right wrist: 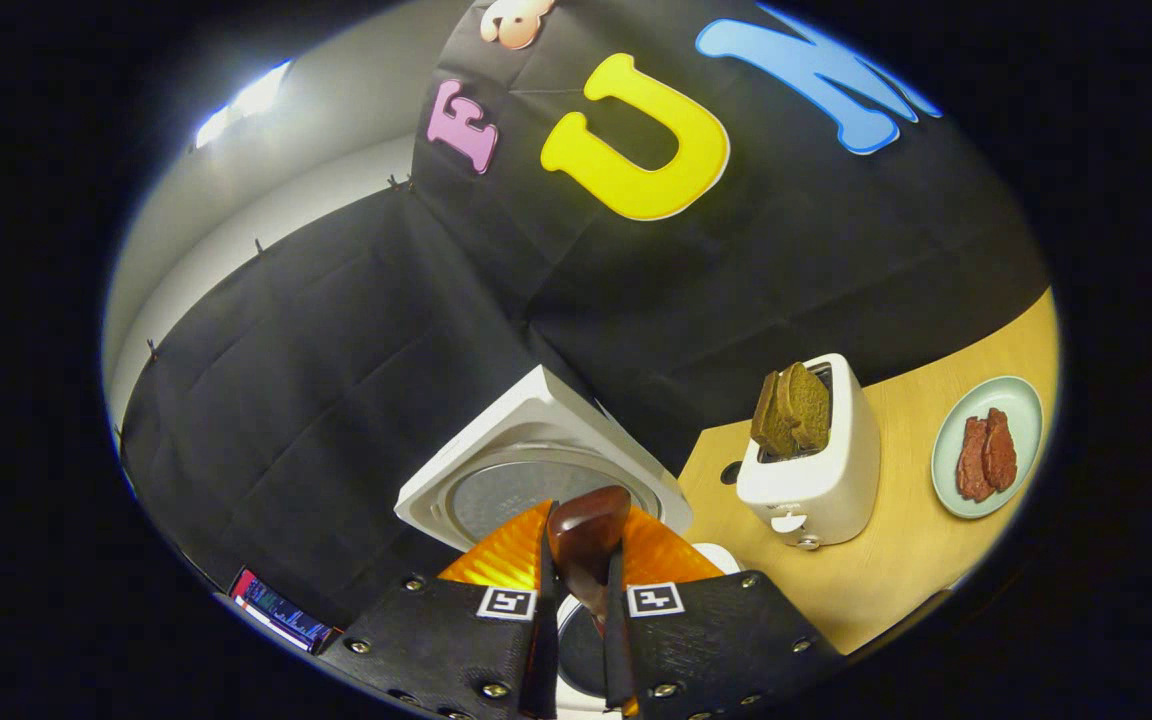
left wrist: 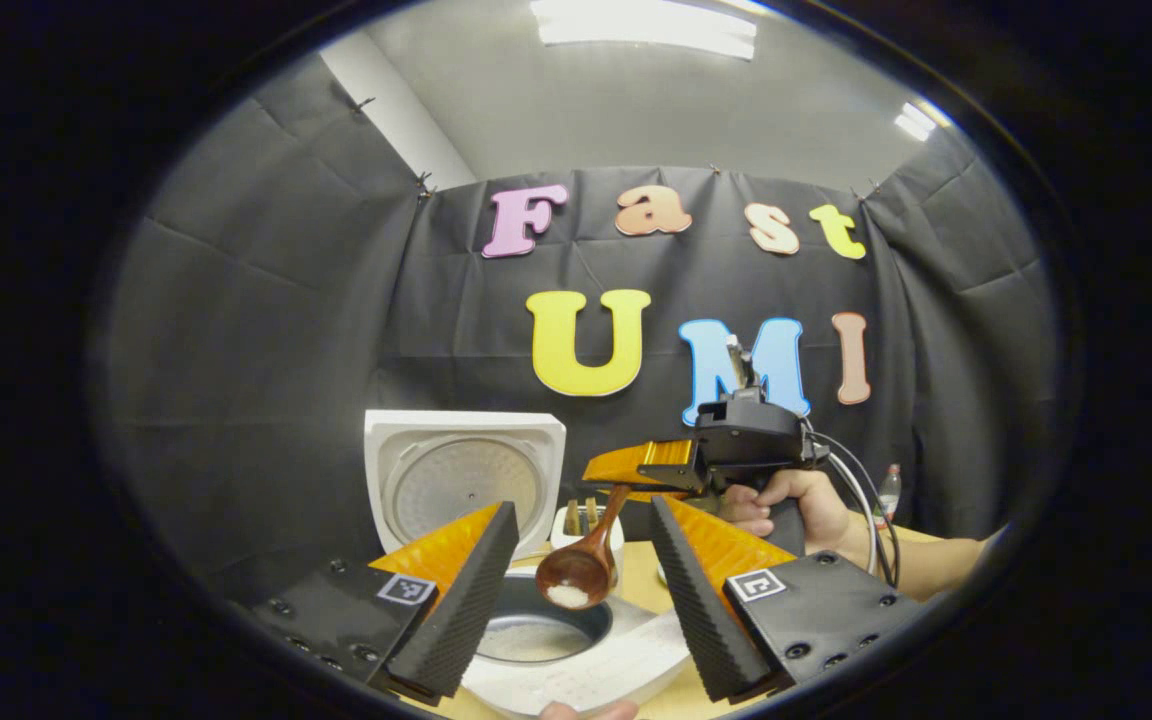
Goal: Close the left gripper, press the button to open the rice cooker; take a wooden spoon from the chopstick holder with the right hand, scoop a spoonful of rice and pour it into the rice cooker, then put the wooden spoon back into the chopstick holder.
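Note:
The white rice cooker (left wrist: 626,665) stands open, its lid (left wrist: 466,475) upright and the inner pot (left wrist: 536,630) bare below. My left gripper (left wrist: 583,508) is open, its fingers spread either side of the pot and holding nothing. Over the pot hangs a wooden spoon (left wrist: 576,575) with a little white rice in its bowl. The right gripper (left wrist: 626,468), held by a hand (left wrist: 786,500), grips the spoon's handle. In the right gripper view my right gripper (right wrist: 586,525) is shut on the spoon (right wrist: 588,530), with the cooker lid (right wrist: 526,480) just beyond. The chopstick holder (left wrist: 564,522) stands behind the pot.
A white toaster (right wrist: 821,470) with brown bread slices sits on the wooden table (right wrist: 896,560) to the right of the cooker. Beyond it lies a pale plate (right wrist: 946,455) with red meat slices. A small bottle (left wrist: 888,490) stands far right. A lit screen (right wrist: 281,610) shows low left.

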